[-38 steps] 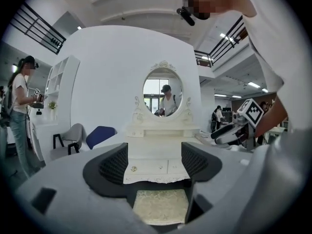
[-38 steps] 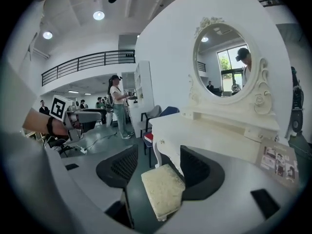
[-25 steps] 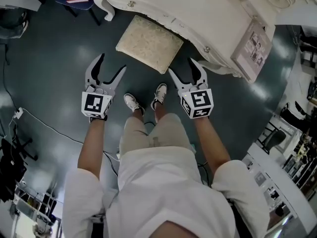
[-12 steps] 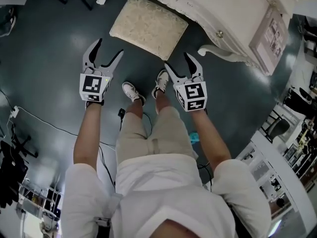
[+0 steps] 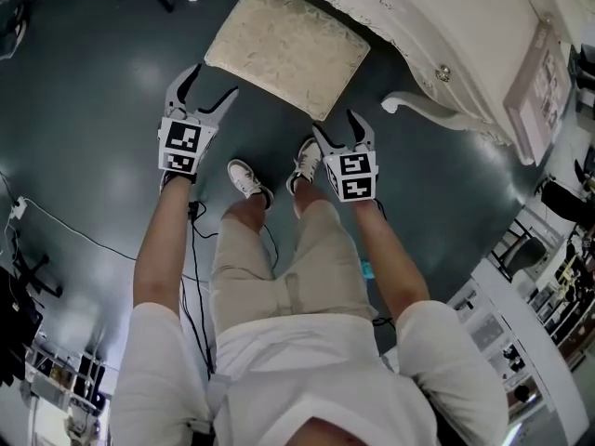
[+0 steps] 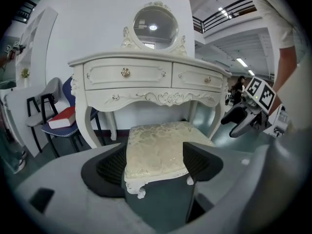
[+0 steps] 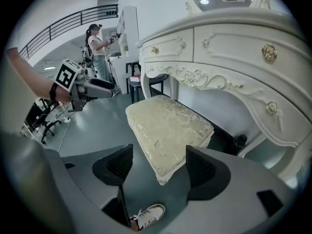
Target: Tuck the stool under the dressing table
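On the dark floor (image 5: 93, 137) before the white dressing table (image 5: 446, 17): one cream cushioned stool (image 5: 286, 46) on short carved white legs, upright, with its far edge at the front of the dressing table and most of the seat clear of it. Left gripper (image 5: 212, 84): fingers wide apart, holding nothing, near the stool's left side, apart from it. Right gripper (image 5: 337, 124): fingers wide apart, holding nothing, just beside the stool's near corner, with the person's white shoes (image 5: 246, 182) on the floor between the two grippers.
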`<state>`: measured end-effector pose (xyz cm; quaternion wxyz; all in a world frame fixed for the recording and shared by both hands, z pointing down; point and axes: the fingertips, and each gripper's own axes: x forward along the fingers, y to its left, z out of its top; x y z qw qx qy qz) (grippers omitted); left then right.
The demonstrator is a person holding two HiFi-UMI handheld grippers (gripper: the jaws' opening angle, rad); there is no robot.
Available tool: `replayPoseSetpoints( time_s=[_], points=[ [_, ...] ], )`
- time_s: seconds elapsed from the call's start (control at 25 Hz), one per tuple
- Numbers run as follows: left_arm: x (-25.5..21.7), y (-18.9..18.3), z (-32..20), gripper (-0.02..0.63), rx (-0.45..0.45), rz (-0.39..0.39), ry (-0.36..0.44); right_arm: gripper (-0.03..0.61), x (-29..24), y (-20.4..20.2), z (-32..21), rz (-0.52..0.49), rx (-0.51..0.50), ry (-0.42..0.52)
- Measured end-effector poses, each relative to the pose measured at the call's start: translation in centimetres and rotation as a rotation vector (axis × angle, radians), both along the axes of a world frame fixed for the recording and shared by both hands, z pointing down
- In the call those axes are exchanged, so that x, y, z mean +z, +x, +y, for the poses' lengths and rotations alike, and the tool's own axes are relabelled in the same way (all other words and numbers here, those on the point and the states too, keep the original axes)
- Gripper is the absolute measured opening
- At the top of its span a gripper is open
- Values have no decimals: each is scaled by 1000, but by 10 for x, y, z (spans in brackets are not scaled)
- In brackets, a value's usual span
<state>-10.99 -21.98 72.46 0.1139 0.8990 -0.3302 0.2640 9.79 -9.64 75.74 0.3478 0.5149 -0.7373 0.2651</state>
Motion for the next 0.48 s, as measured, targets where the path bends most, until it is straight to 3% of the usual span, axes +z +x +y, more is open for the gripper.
replayPoseSetpoints(
  time_s=[0.2, 0.48],
  points=[
    [46, -5, -13, 364, -8, -34, -38, 330, 42, -3, -1, 3, 11, -21],
    [89, -7, -25, 364, 60, -96, -57, 331, 80, 10, -2, 27, 40, -49]
  ],
)
